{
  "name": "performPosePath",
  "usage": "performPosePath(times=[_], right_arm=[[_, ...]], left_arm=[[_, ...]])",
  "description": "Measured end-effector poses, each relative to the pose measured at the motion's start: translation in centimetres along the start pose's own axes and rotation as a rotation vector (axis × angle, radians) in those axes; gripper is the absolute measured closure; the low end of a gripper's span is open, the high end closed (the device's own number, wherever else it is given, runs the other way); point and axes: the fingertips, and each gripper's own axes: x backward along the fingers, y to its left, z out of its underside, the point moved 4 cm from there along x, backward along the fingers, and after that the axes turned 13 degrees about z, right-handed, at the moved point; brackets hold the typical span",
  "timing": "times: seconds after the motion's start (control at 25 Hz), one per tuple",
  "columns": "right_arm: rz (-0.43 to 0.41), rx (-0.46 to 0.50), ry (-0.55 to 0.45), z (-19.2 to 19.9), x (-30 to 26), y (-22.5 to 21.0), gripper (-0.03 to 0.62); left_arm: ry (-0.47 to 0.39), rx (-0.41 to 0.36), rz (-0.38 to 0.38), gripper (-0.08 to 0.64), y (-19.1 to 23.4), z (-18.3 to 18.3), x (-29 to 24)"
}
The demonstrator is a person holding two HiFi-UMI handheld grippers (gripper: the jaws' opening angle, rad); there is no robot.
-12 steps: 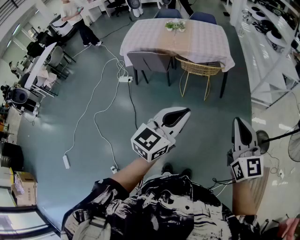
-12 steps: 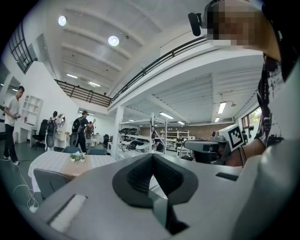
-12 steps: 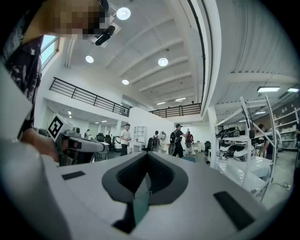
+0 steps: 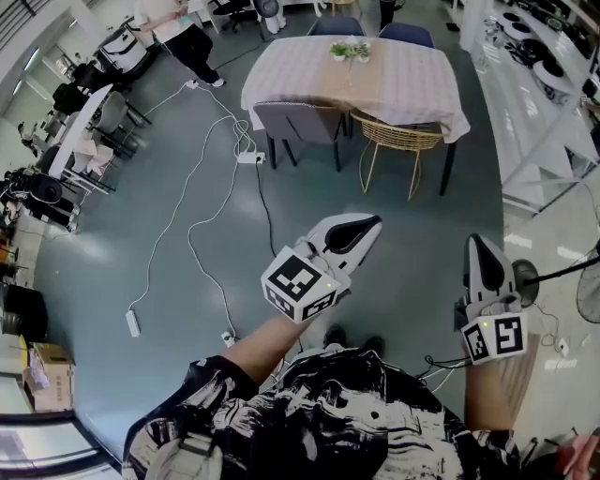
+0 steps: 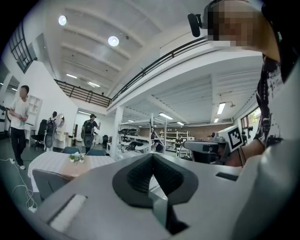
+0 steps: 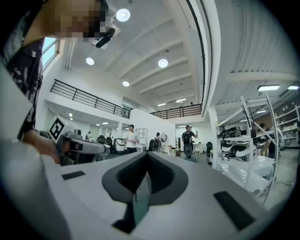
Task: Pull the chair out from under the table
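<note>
A table [image 4: 394, 89] with a pale checked cloth stands across the room in the head view. Two chairs are pushed under its near side: a grey padded chair [image 4: 298, 124] on the left and a yellow wire chair [image 4: 398, 139] on the right. Two blue chairs [image 4: 405, 34] stand at the far side. My left gripper [image 4: 373, 225] and right gripper [image 4: 473, 242] hover near my body, both shut and empty, well short of the table. In the left gripper view the table [image 5: 56, 161] and the grey chair [image 5: 44, 180] show low at the left.
White cables and a power strip [image 4: 250, 157] trail over the grey floor left of the table. A person [image 4: 183, 28] walks at the far left. Desks and office chairs [image 4: 94, 117] line the left side; white shelving [image 4: 544, 84] runs along the right. A fan stand [image 4: 586, 291] sits at the right edge.
The person at the far left has stepped further away. Both grippers stay where they were.
</note>
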Motion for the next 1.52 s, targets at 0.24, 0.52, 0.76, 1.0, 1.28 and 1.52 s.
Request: performPosePath(times=[0.24,0.52,0.76,1.0,1.28,1.52], right_arm=[[-0.08,-0.097,-0.05,-0.4,-1.1,0.2,0.09],[-0.107,-0.057,-0.033,0.1,-1.3,0.3,0.067],[-0.128,-0.056,-0.013,0.9,-1.1,-1.5,0.067],[-0.171,-0.032,-0.013,1.5,-1.9,-4.9,0.067],[-0.186,-0.024,-0.007,2.4,-6.0,-7.3,0.068],[-0.184,0.019,-0.013,3.2,-13.8,-7.3,0.069]], left_arm=[[-0.123,-0.062,0.038,0.123,0.2,-1.7,-0.8],[-0.086,-0.096,0.052,0.107,0.8,-1.5,-0.8],[-0.077,-0.078,0.073,0.107,0.5,-0.7,-3.4],[-0.087,-0.079,0.07,0.107,0.4,0.0,-6.9],[-0.074,-0.065,0.047,0.108,3.2,0.5,-8.8],[-0.093,-0.069,0.082,0.109,11.1,0.7,-11.3]])
